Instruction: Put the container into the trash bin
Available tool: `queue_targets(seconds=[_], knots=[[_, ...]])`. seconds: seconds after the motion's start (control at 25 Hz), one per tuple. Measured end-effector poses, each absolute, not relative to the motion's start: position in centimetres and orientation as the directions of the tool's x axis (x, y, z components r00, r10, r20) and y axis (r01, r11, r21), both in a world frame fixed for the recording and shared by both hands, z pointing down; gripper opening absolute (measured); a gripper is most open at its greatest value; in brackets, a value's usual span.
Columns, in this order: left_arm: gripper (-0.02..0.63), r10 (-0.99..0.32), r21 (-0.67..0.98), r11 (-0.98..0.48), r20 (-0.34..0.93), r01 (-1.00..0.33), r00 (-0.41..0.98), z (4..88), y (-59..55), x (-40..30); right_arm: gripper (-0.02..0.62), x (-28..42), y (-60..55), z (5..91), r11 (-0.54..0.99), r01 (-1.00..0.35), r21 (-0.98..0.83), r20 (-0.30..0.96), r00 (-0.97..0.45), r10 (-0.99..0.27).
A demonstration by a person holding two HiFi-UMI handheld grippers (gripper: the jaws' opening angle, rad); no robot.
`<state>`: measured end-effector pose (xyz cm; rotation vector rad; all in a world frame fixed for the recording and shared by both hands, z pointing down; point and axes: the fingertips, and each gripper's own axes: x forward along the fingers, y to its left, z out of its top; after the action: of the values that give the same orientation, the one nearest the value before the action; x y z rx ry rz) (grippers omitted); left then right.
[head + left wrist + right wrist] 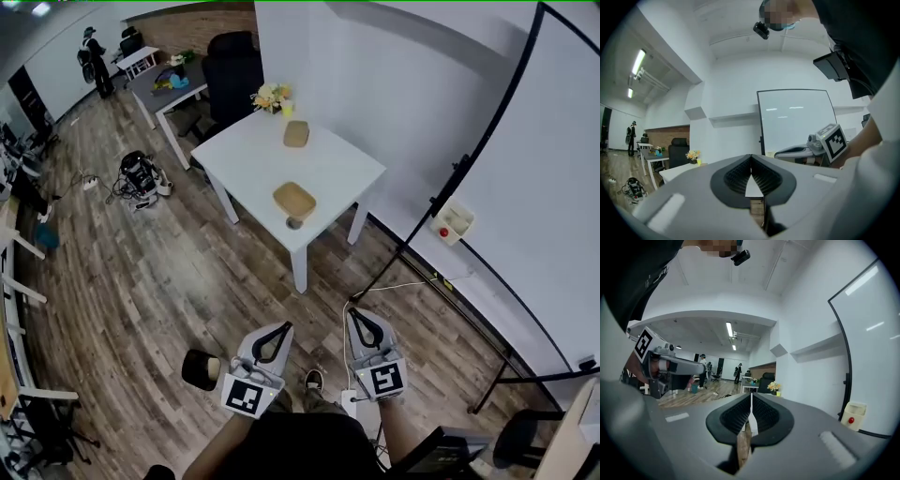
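A tan container (294, 200) sits near the front edge of the white table (347, 173), with a second container (296, 133) farther back. Well nearer, the left gripper (279, 329) and right gripper (360, 317) have jaws pressed together, empty. Each carries black-and-white square markers.

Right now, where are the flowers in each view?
Head view: flowers top centre, on the table's far corner.
Left gripper view: flowers left of centre.
Right gripper view: flowers just right of centre.
Shared landmark: the black chair behind them.
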<state>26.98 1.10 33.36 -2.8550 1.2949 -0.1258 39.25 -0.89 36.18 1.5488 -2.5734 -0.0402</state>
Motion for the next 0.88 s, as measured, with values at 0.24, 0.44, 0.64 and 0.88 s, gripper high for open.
queue_targets(seconds=[0.24, 0.44, 0.64, 0.88], knots=[[0.003, -0.773, -0.015, -0.631, 0.099, -0.776, 0.627, 35.1, -3.7, 26.4, 0.034, 38.7, -6.5, 38.7, 0.508, -0.858, 0.078, 0.156, -0.492, -0.856], [0.003, -0.774, 0.018, -0.627, 0.095, -0.779, 0.626, 36.2, -10.8, 25.3, 0.043, 37.8, -13.5, 39.8, 0.508, -0.855, 0.102, 0.181, -0.486, -0.855], [0.003, -0.759, 0.033, -0.647, 0.070, -0.762, 0.648, 35.6, -18.6, 24.4, 0.057, 36.0, -20.6, 39.2, 0.519, -0.843, 0.141, 0.186, -0.493, -0.850], [0.003, -0.734, 0.040, -0.677, 0.040, -0.735, 0.678, 34.5, -25.5, 22.0, 0.087, 33.1, -27.8, 39.9, 0.533, -0.831, 0.160, 0.248, -0.488, -0.837]])
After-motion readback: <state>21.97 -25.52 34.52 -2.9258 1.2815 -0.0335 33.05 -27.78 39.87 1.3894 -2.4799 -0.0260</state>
